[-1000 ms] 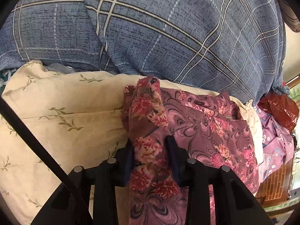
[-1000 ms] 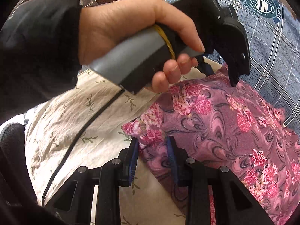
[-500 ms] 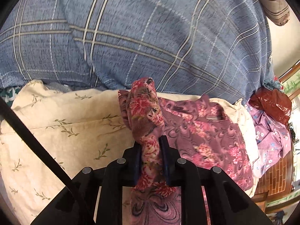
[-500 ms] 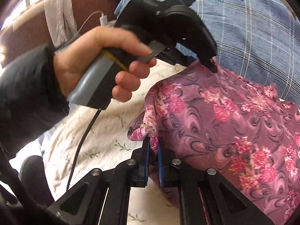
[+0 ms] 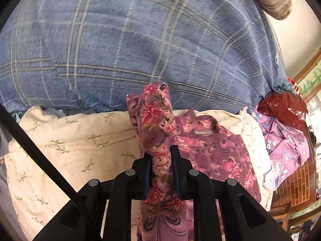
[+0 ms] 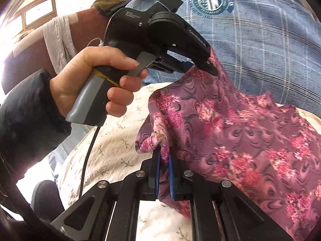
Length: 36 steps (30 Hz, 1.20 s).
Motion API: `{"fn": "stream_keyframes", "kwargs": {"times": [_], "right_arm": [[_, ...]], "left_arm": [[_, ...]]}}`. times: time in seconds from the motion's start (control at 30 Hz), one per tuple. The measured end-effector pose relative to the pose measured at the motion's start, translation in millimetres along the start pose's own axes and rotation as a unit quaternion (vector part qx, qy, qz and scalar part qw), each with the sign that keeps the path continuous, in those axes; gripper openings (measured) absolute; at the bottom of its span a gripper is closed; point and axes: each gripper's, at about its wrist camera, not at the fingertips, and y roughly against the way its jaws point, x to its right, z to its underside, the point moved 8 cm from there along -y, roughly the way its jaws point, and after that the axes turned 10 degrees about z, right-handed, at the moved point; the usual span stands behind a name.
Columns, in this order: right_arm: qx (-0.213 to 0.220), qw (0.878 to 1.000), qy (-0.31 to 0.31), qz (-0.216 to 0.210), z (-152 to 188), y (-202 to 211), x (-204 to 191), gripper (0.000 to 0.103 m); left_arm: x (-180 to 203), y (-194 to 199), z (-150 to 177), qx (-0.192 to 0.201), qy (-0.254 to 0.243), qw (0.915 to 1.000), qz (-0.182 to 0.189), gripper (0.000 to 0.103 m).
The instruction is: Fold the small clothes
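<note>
A purple garment with pink flowers point(image 6: 240, 132) lies partly on a cream leaf-print sheet point(image 6: 112, 152). My left gripper point(image 5: 162, 156) is shut on a bunched corner of the garment point(image 5: 158, 124) and holds it raised. It also shows in the right wrist view point(image 6: 208, 68), held by a hand, with the cloth hanging from its tips. My right gripper point(image 6: 163, 156) is shut on the garment's near edge and lifts it off the sheet. The rest of the garment point(image 5: 216, 150) drapes down to the sheet.
A blue plaid blanket point(image 5: 140, 40) rises behind the sheet. A lilac flowered cloth point(image 5: 284, 144) and a dark red plastic bag point(image 5: 284, 108) lie at the right edge. The left gripper's black cable point(image 6: 88, 152) hangs over the sheet.
Both grippers have closed on the garment and lifted it. The cloth's left edge has risen off the sheet and now hangs between the two grippers.
</note>
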Motion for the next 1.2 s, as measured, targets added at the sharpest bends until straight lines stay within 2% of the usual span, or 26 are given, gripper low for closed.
{"fn": "stream_keyframes", "kwargs": {"times": [0.23, 0.63, 0.73, 0.9, 0.97, 1.07, 1.2], "right_arm": [[0.020, 0.999, -0.036, 0.013, 3, 29, 27, 0.005], [0.058, 0.992, -0.103, 0.043, 16, 80, 94, 0.003], [0.047, 0.993, -0.103, 0.029, 22, 83, 102, 0.003], [0.039, 0.998, -0.057, 0.003, 29, 82, 71, 0.015], [0.039, 0.998, -0.047, -0.011, 31, 80, 57, 0.033], [0.037, 0.998, -0.044, -0.029, 37, 77, 43, 0.037], [0.032, 0.997, -0.058, -0.049, 42, 69, 35, 0.042]], "left_arm": [[52, -5, 0, -0.007, -0.035, 0.9993, -0.009, 0.016], [122, -44, -4, -0.030, -0.073, 0.9968, -0.013, 0.011], [133, -52, -4, -0.036, -0.083, 0.9957, -0.020, 0.011], [142, -66, -4, -0.059, -0.067, 0.9959, -0.012, 0.010], [144, -72, -5, -0.074, -0.069, 0.9946, -0.020, 0.010], [150, -79, -8, -0.083, -0.082, 0.9928, -0.029, 0.009], [162, -90, -7, -0.092, -0.083, 0.9923, -0.014, 0.005]]}}
